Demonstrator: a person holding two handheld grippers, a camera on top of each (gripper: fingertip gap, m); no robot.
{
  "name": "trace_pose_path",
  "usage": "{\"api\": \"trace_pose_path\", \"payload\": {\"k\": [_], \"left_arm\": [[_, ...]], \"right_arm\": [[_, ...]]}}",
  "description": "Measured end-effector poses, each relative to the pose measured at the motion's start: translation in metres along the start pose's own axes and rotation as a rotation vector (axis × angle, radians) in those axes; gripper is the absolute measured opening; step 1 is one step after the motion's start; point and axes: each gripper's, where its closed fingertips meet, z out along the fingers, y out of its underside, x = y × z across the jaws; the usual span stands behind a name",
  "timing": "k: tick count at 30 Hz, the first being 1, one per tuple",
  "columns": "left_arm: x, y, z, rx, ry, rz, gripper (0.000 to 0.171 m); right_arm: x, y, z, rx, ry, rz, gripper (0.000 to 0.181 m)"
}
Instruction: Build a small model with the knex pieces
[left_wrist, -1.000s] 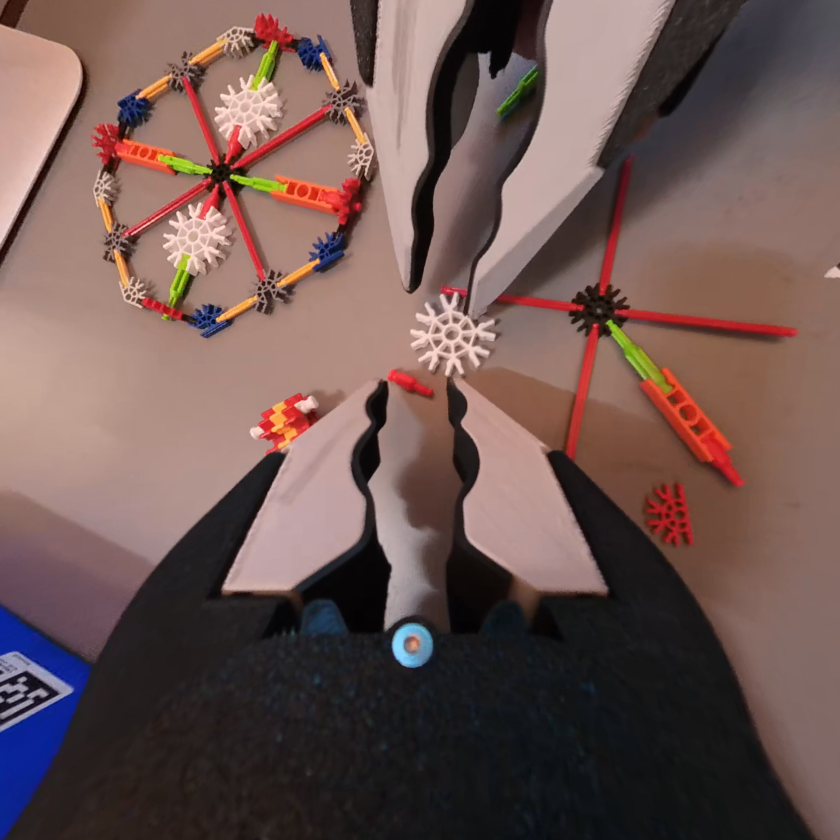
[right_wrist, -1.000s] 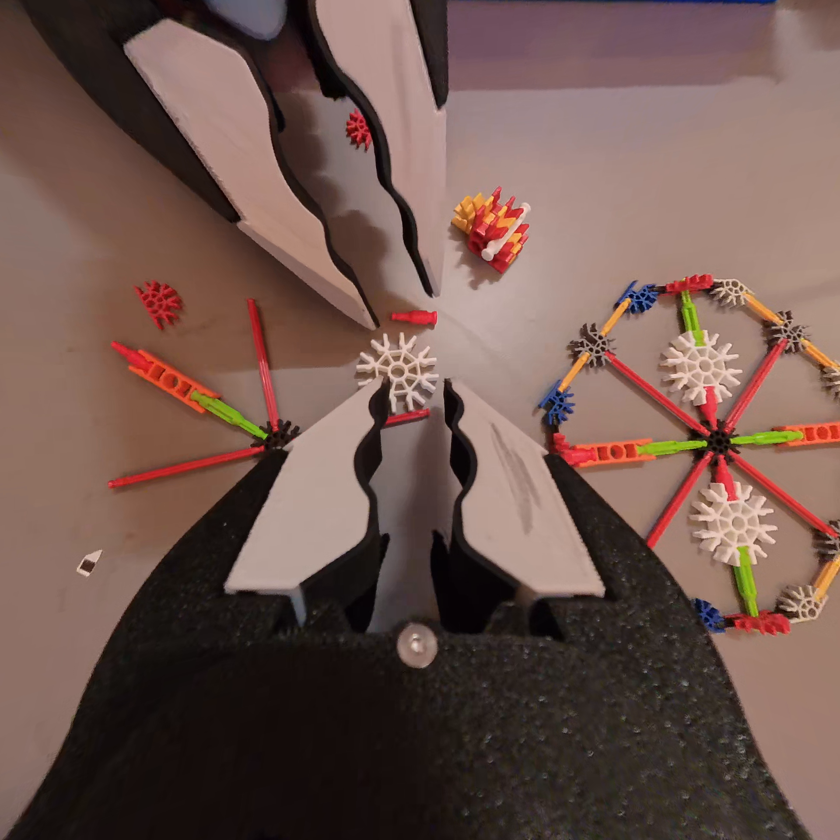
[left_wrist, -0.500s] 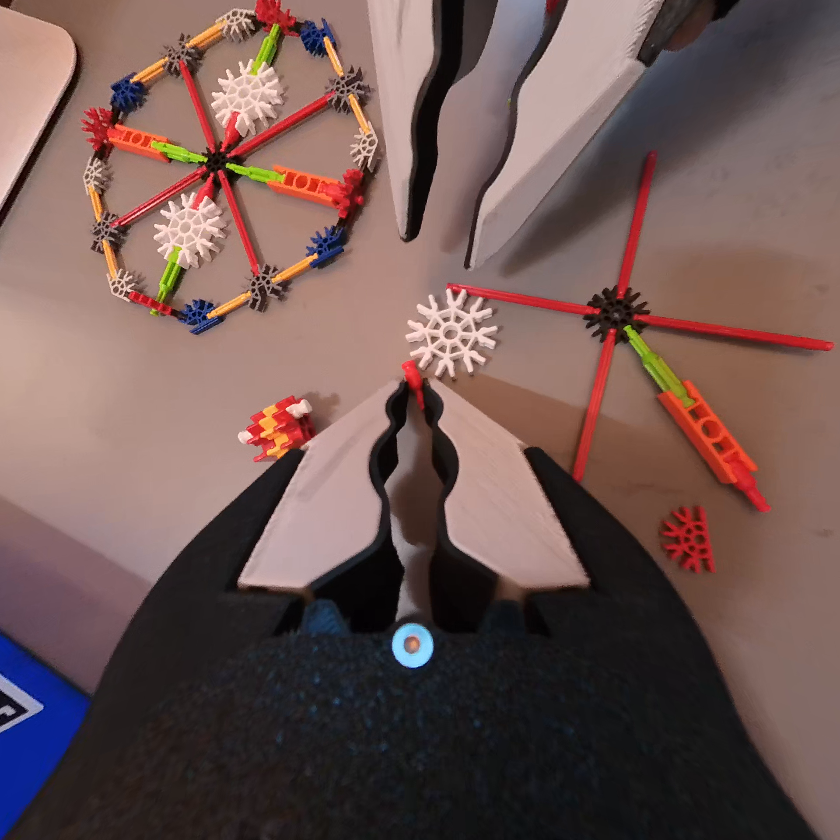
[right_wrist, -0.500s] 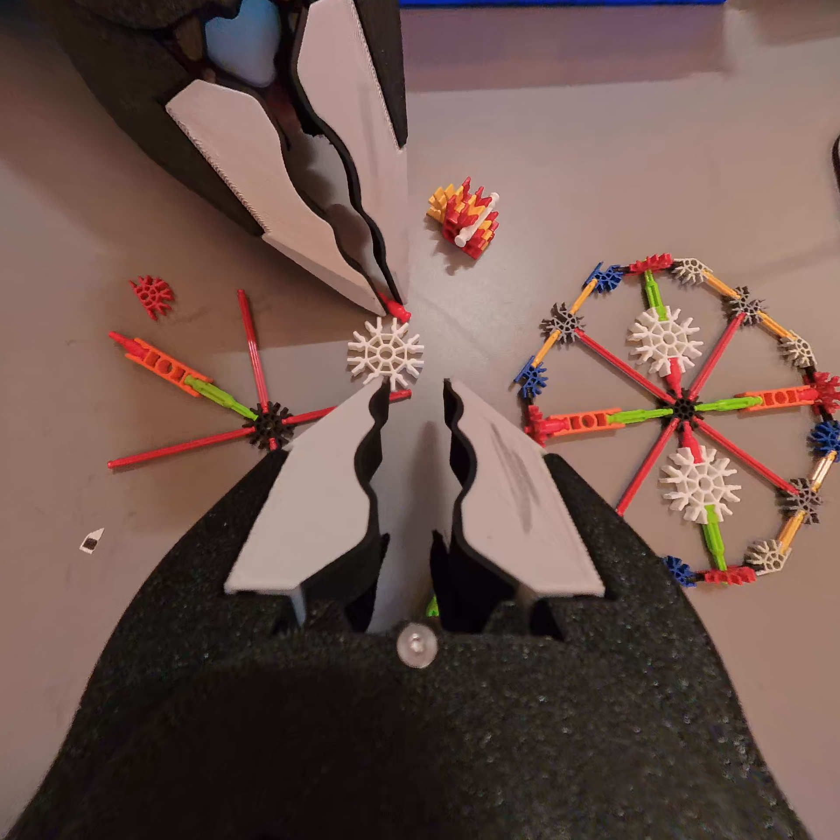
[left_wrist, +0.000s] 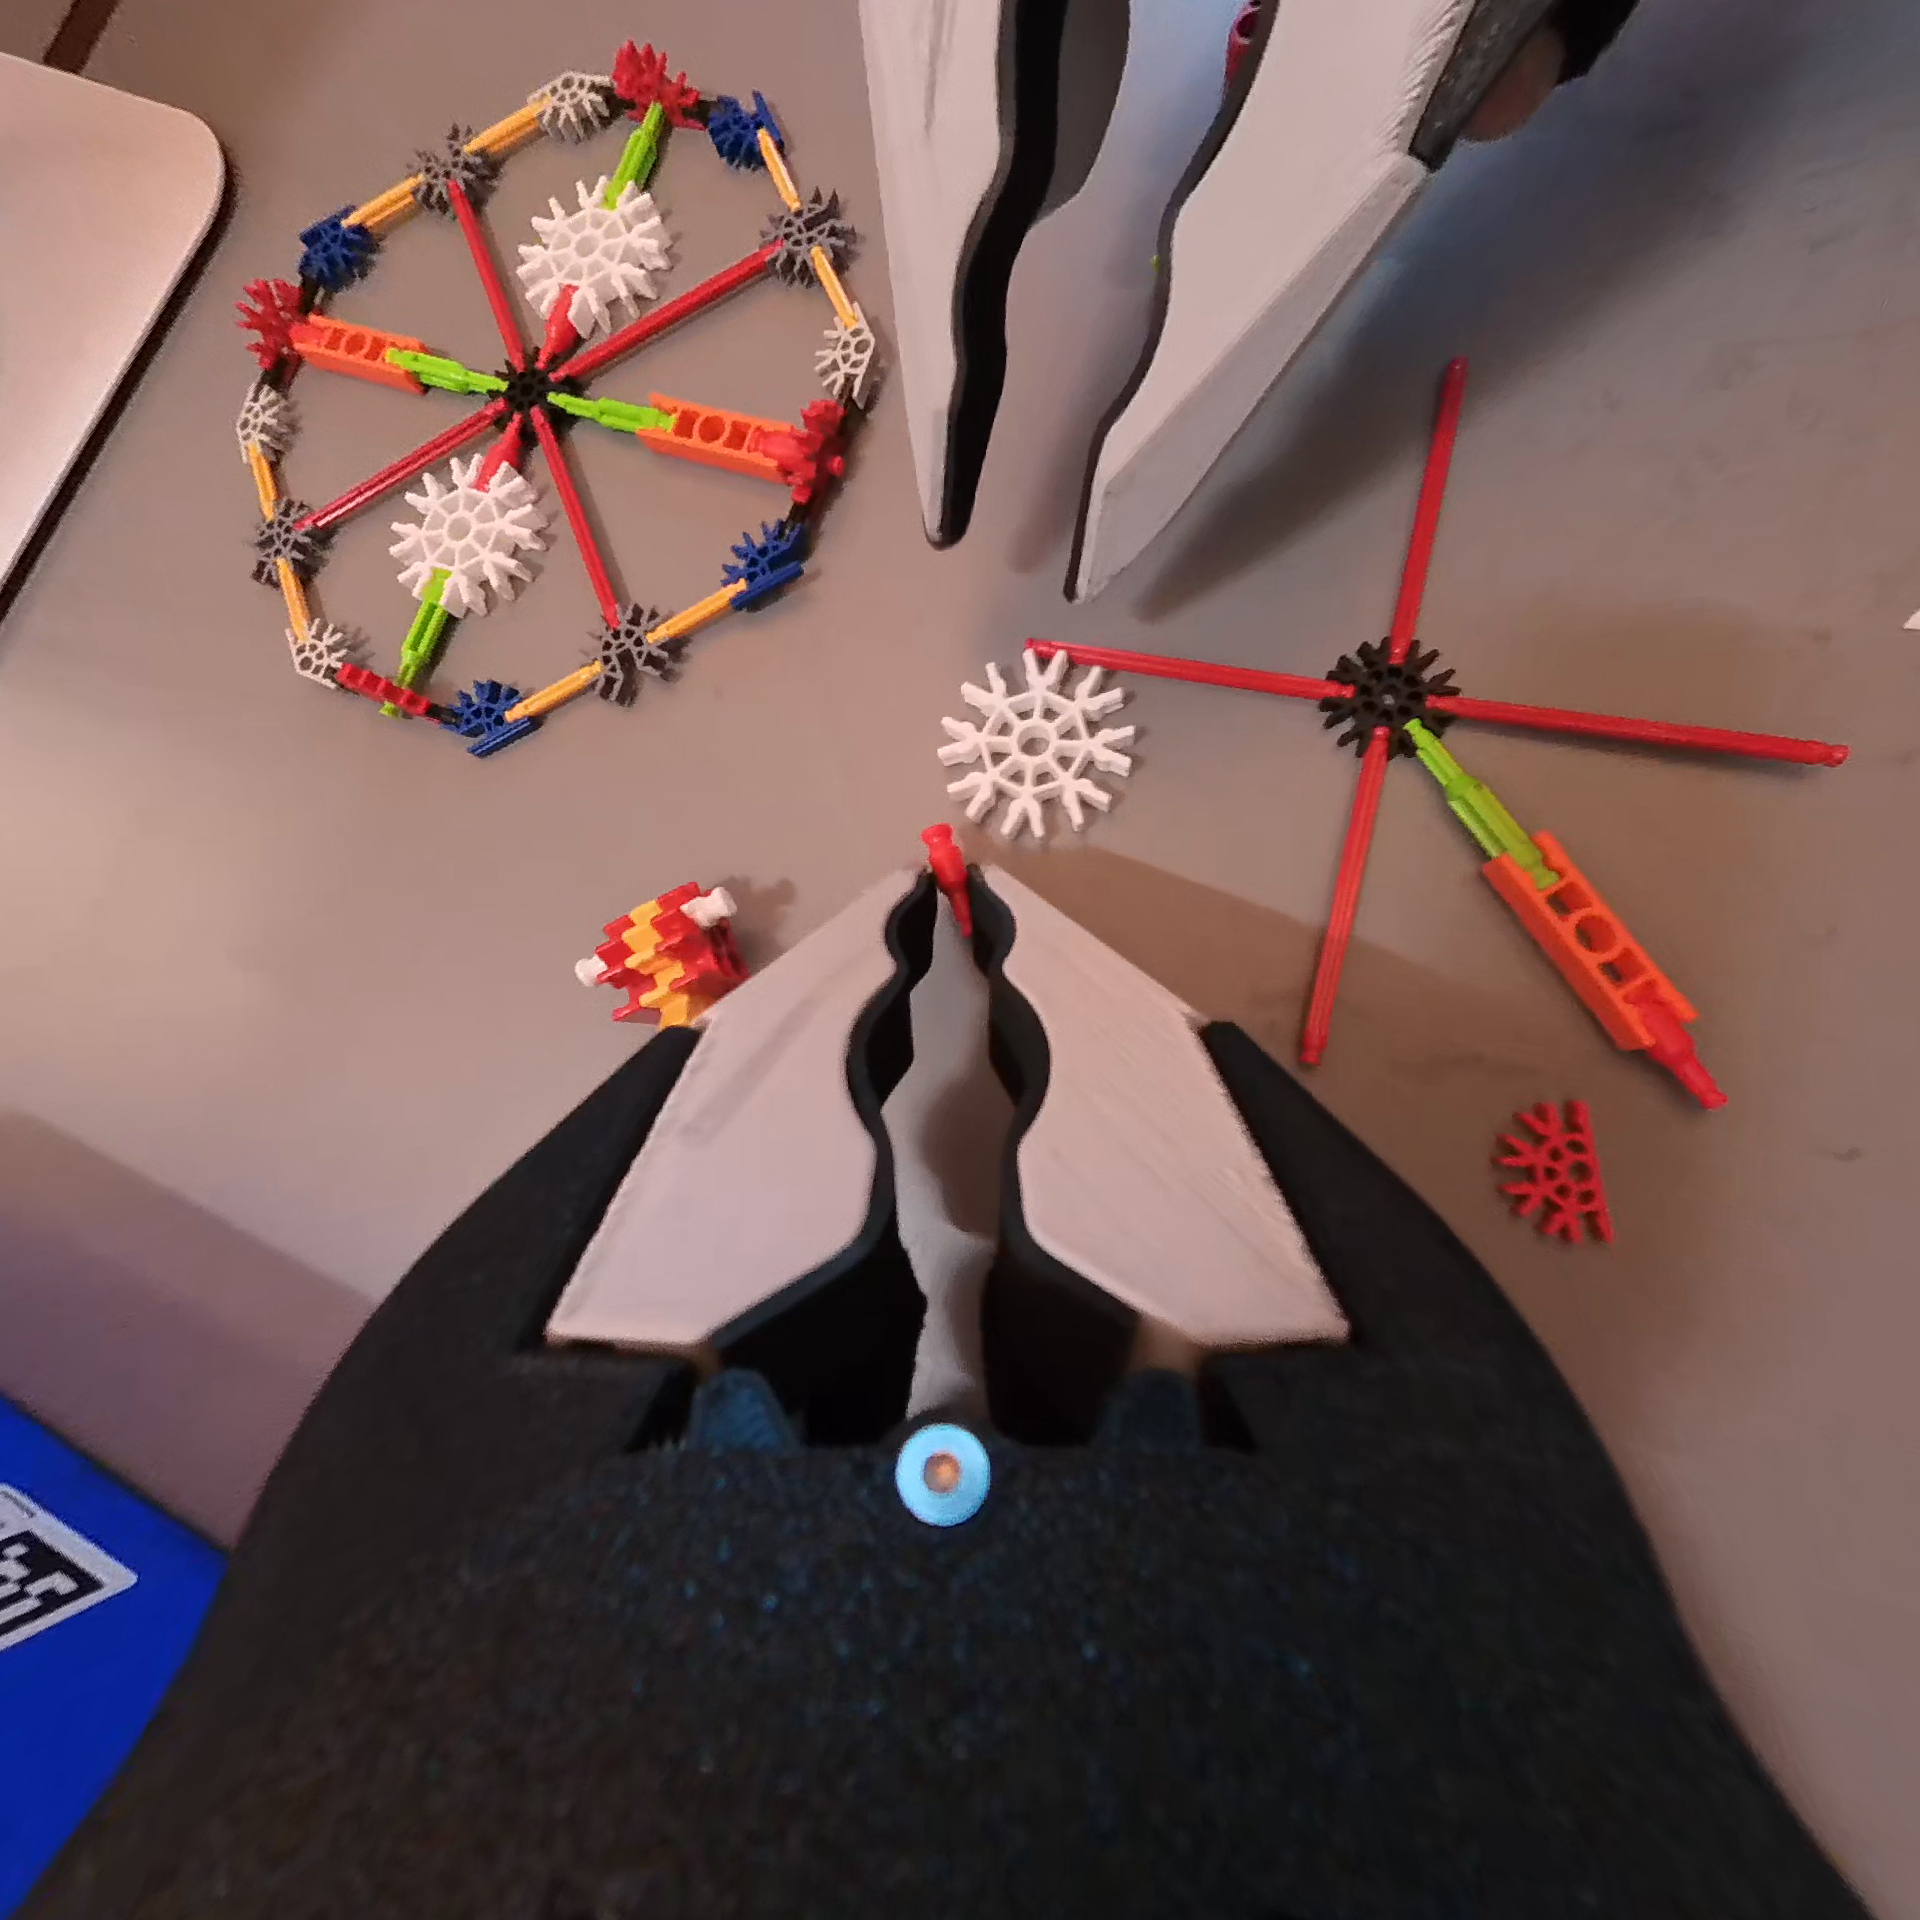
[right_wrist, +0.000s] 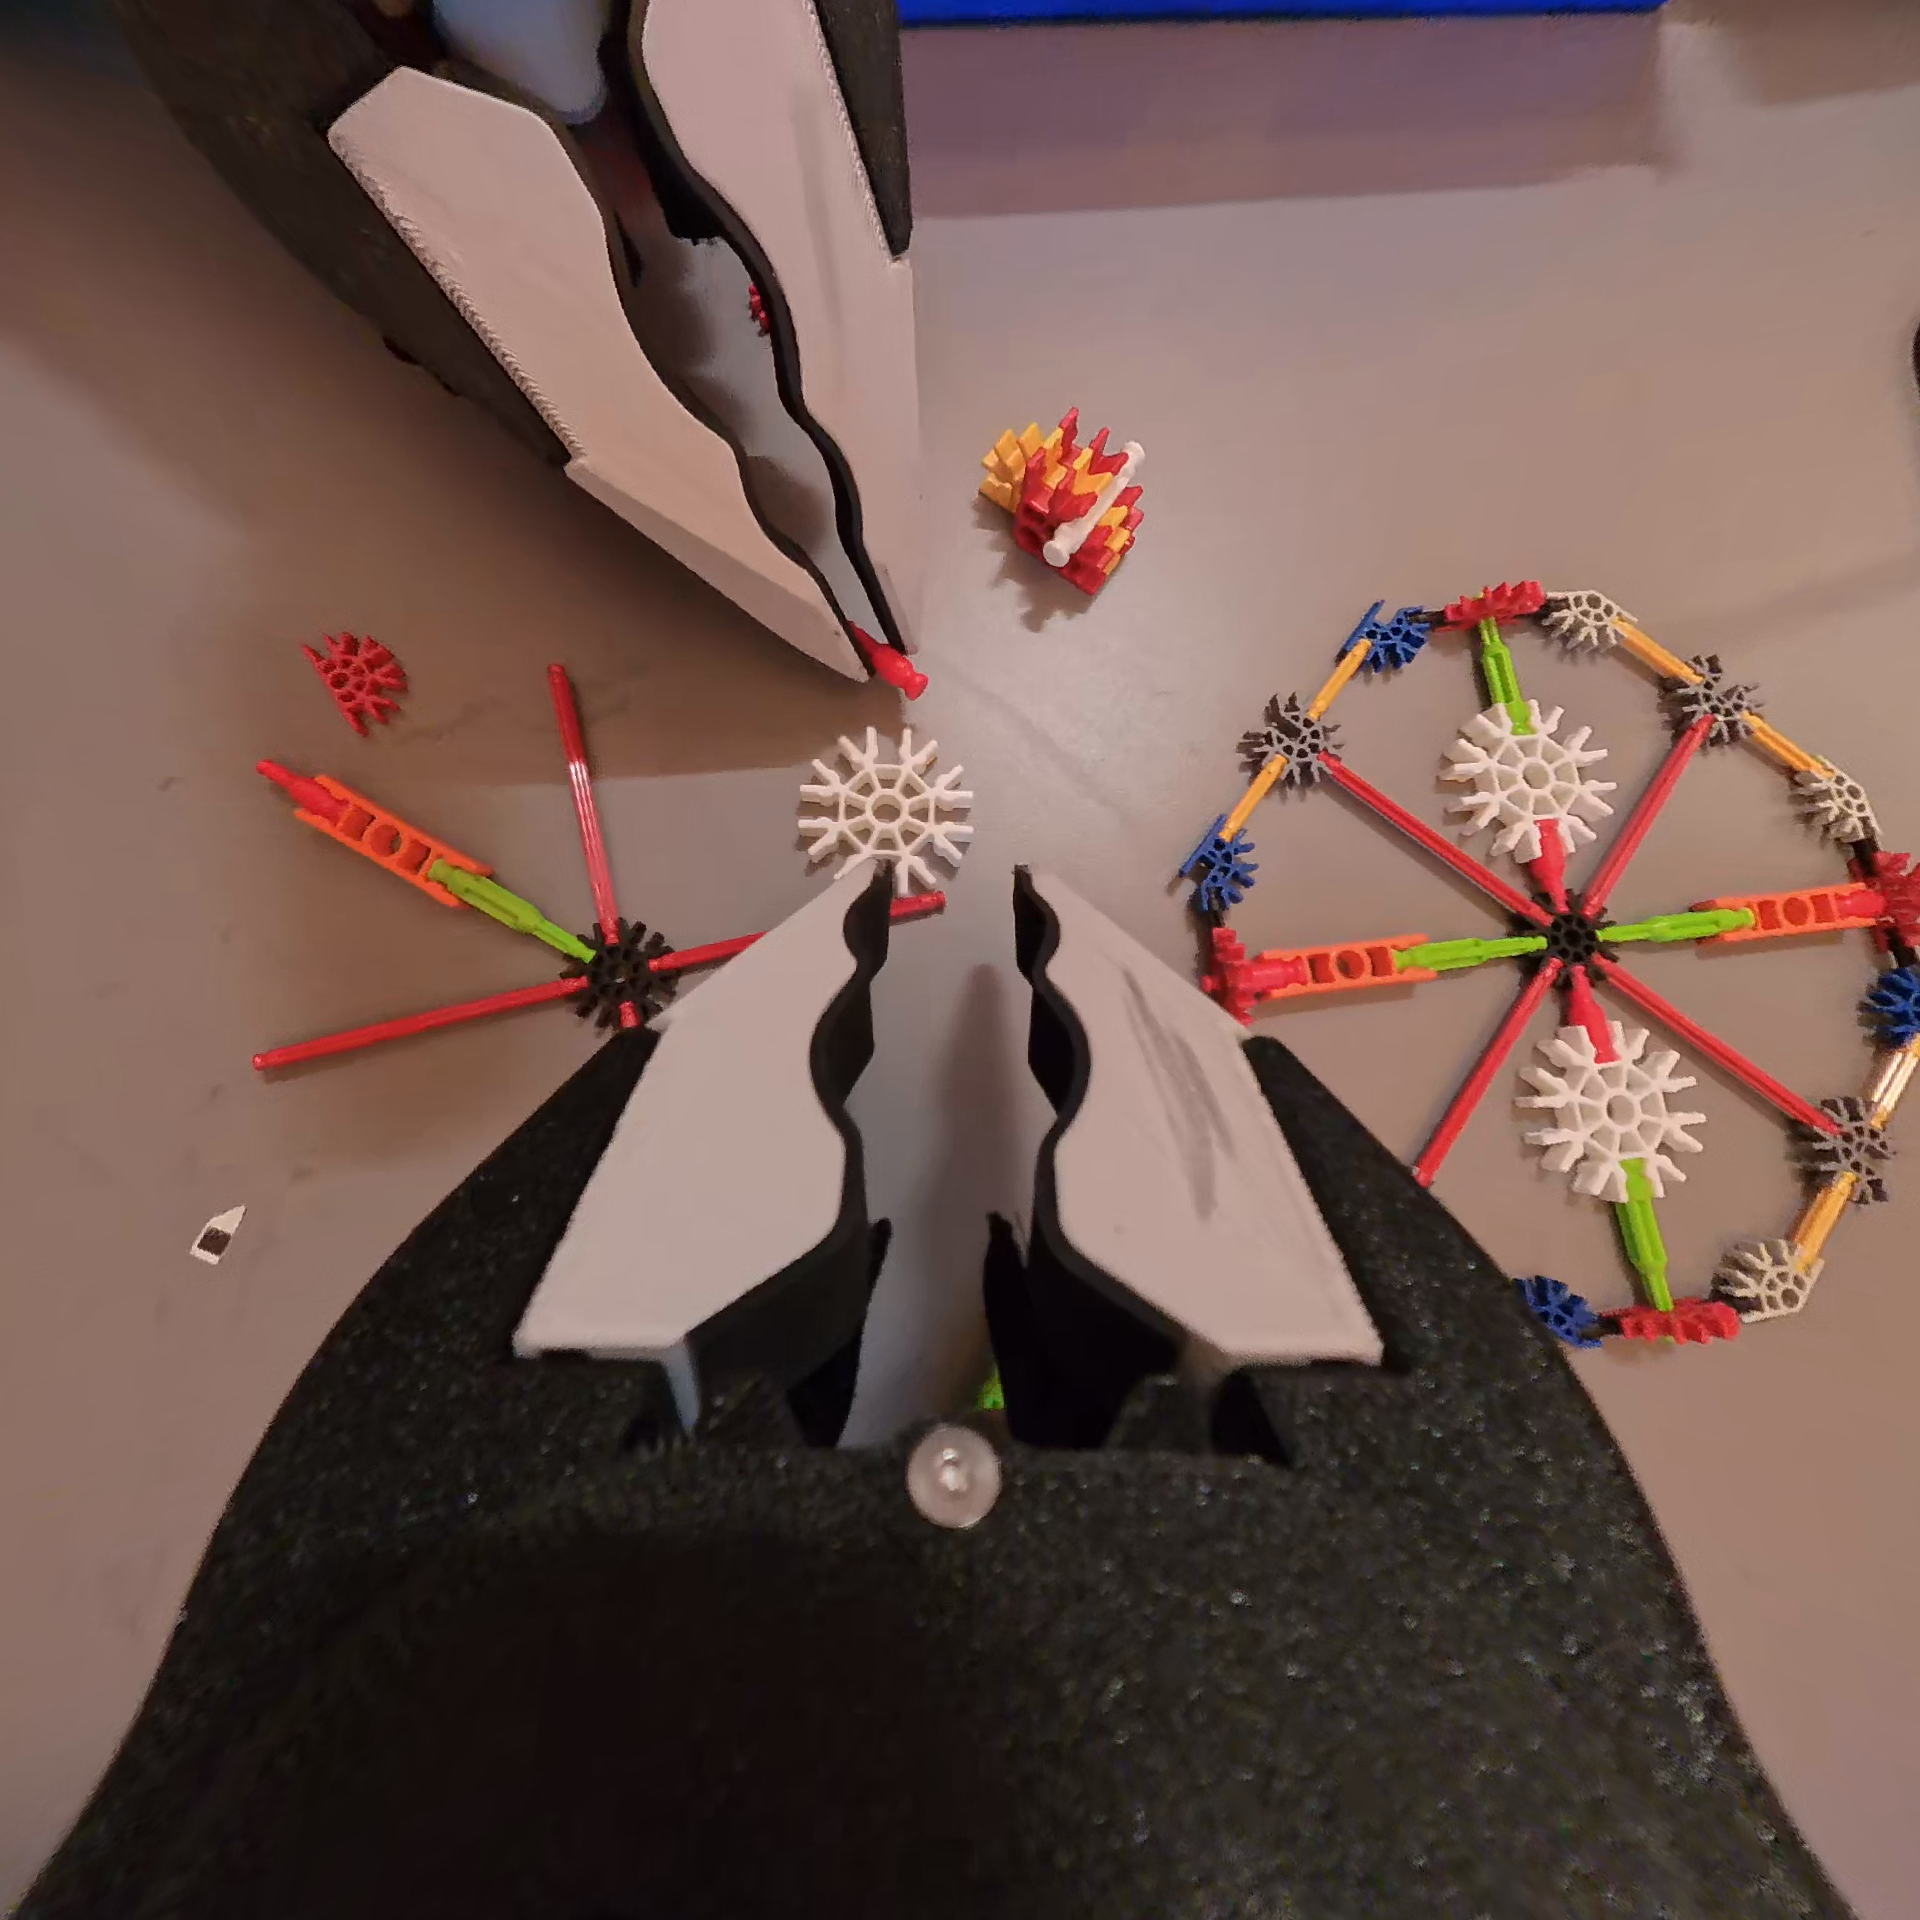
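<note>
left tool: clamped on short red rod | right tool: parted, empty | nearest: white snowflake connector on desk

The left gripper is made of bumpy black foam, with a round blue button in the middle. Its two grey fingers are edged with wavy black rubber. The right gripper is built the same, with a silver screw.

fig.: white printed code sticker on blue flat board, lower left; marks too cropped to read.
</note>
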Motion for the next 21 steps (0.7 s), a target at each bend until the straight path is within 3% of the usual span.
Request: {"api": "trace_pose_path", "payload": {"k": [21], "left_arm": [[0.008, -0.001, 0.001, -0.033, 0.047, 0.175, 0.005]], "right_arm": [[-0.021, -0.004, 0.024, -0.029, -0.082, -0.087, 0.018]]}}
